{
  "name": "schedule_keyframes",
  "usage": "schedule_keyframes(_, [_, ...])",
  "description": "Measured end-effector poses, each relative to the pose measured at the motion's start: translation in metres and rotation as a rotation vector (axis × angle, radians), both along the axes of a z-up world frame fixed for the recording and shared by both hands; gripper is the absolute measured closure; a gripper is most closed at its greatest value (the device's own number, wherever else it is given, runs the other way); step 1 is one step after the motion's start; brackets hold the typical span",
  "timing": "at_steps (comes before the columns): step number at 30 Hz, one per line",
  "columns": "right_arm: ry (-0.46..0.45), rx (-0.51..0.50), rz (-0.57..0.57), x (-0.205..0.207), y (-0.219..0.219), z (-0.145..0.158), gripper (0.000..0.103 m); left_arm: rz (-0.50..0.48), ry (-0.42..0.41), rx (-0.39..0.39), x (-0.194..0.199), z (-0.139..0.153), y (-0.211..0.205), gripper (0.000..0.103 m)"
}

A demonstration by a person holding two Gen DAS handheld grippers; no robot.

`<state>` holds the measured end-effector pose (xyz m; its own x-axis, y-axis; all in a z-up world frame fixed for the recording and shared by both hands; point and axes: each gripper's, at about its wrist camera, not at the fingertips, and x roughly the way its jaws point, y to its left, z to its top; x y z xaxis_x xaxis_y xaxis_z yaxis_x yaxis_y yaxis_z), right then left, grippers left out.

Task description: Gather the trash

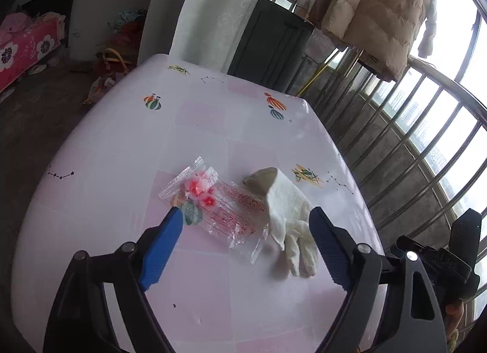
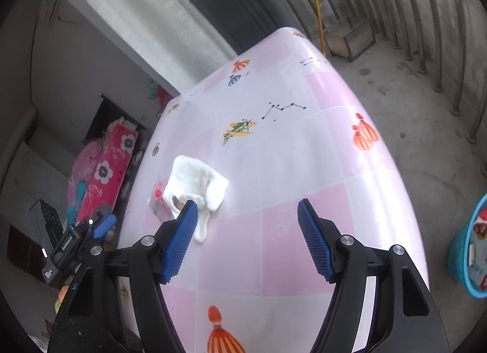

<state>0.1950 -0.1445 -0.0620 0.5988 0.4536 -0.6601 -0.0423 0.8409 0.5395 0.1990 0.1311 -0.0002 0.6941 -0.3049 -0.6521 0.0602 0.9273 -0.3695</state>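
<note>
Fingers (image 1: pixel 162 249) of the left gripper (image 1: pixel 245 216) stand wide apart with nothing between them, blue ribbed pads low over the table (image 1: pixel 106 146). Just past the tips lie two pieces of trash, touching each other. The wrapper (image 1: pixel 219 203) is clear plastic with red print and pink flowers, lying flat, one end near the left pad's tip. The tissue (image 1: pixel 287 213) is white and crumpled, with a grey-brown patch at its far end; its near end comes close to the right pad, though whether they touch cannot be told.

The right gripper (image 2: pixel 246 205) is likewise released, its pads spread and empty above a pink square of the table (image 2: pixel 304 155). From this view the tissue (image 2: pixel 197 182) sits beside the tip of the left pad, a strand of it trailing down along that pad, and the wrapper (image 2: pixel 158 197) peeks out from behind it toward the table's edge. The left gripper (image 2: pixel 76 243) shows at the lower left of this view, off the table's side.

The table wears a glossy cloth of pink and white squares printed with balloons, planes and star lines. A blue basket (image 2: pixel 465 249) holding scraps stands on the floor to the right. Farther off, a metal railing (image 1: pixel 426 127) runs along the balcony, a beige coat (image 1: pixel 377 8) hangs above it, and a dark cabinet (image 1: pixel 271 39) stands beyond the table's far end.
</note>
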Motion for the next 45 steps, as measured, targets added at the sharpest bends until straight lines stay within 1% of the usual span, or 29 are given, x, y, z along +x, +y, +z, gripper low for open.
schedule_keyframes(2, [0.01, -0.002, 0.051, 0.016, 0.021, -0.002, 0.044, 0.018, 0.011, -0.007, 0.016, -0.006, 0.009, 0.029])
schedule_keyframes(4, [0.02, -0.026, 0.085, 0.033, 0.041, -0.004, 0.046, 0.017, 0.037, -0.014, 0.032, -0.014, 0.013, 0.044])
schedule_keyframes(5, [0.024, -0.029, 0.102, 0.039, 0.049, -0.007, 0.048, 0.014, 0.054, -0.026, 0.04, -0.019, 0.015, 0.048])
schedule_keyframes(7, [0.026, -0.034, 0.114, 0.055, 0.06, -0.011, 0.051, -0.003, 0.092, -0.054, 0.054, -0.03, 0.014, 0.064])
schedule_keyframes(8, [0.028, -0.04, 0.118, 0.061, 0.064, -0.013, 0.052, -0.015, 0.108, -0.063, 0.061, -0.035, 0.012, 0.067])
schedule_keyframes(9, [0.033, -0.046, 0.118, 0.067, 0.068, -0.015, 0.055, -0.026, 0.124, -0.065, 0.066, -0.041, 0.01, 0.074])
schedule_keyframes(10, [0.039, -0.053, 0.126, 0.07, 0.071, -0.016, 0.055, -0.042, 0.145, -0.068, 0.07, -0.046, 0.006, 0.079])
schedule_keyframes(12, [0.069, -0.08, 0.165, 0.08, 0.084, -0.023, 0.056, -0.072, 0.191, -0.076, 0.075, -0.059, 0.0, 0.085])
schedule_keyframes(14, [0.119, -0.086, 0.21, 0.081, 0.095, -0.034, 0.057, -0.086, 0.244, -0.077, 0.074, -0.07, -0.007, 0.088])
schedule_keyframes(15, [0.099, -0.099, 0.211, 0.075, 0.096, -0.032, 0.057, -0.091, 0.247, -0.095, 0.07, -0.074, -0.008, 0.091])
schedule_keyframes(19, [0.116, -0.106, 0.253, 0.059, 0.099, -0.032, 0.059, -0.136, 0.24, -0.112, 0.053, -0.076, -0.017, 0.091])
schedule_keyframes(23, [0.116, -0.147, 0.276, 0.038, 0.1, -0.03, 0.06, -0.186, 0.232, -0.109, 0.034, -0.075, -0.026, 0.091])
schedule_keyframes(29, [0.131, -0.192, 0.298, -0.002, 0.105, -0.029, 0.06, -0.278, 0.24, -0.126, -0.011, -0.078, -0.046, 0.091])
schedule_keyframes(31, [0.129, -0.218, 0.301, -0.017, 0.107, -0.028, 0.06, -0.307, 0.246, -0.132, -0.027, -0.078, -0.048, 0.091])
schedule_keyframes(34, [0.138, -0.23, 0.296, -0.039, 0.105, -0.028, 0.06, -0.336, 0.256, -0.143, -0.05, -0.078, -0.046, 0.091])
schedule_keyframes(38, [0.158, -0.243, 0.278, -0.065, 0.099, -0.028, 0.06, -0.348, 0.265, -0.155, -0.076, -0.078, -0.034, 0.091])
schedule_keyframes(41, [0.18, -0.244, 0.253, -0.074, 0.099, -0.03, 0.06, -0.336, 0.27, -0.198, -0.092, -0.081, -0.023, 0.091])
schedule_keyframes(43, [0.198, -0.213, 0.232, -0.076, 0.094, -0.031, 0.06, -0.317, 0.268, -0.215, -0.1, -0.082, -0.015, 0.091])
schedule_keyframes(45, [0.219, -0.163, 0.207, -0.074, 0.087, -0.03, 0.06, -0.304, 0.258, -0.216, -0.108, -0.081, -0.012, 0.091])
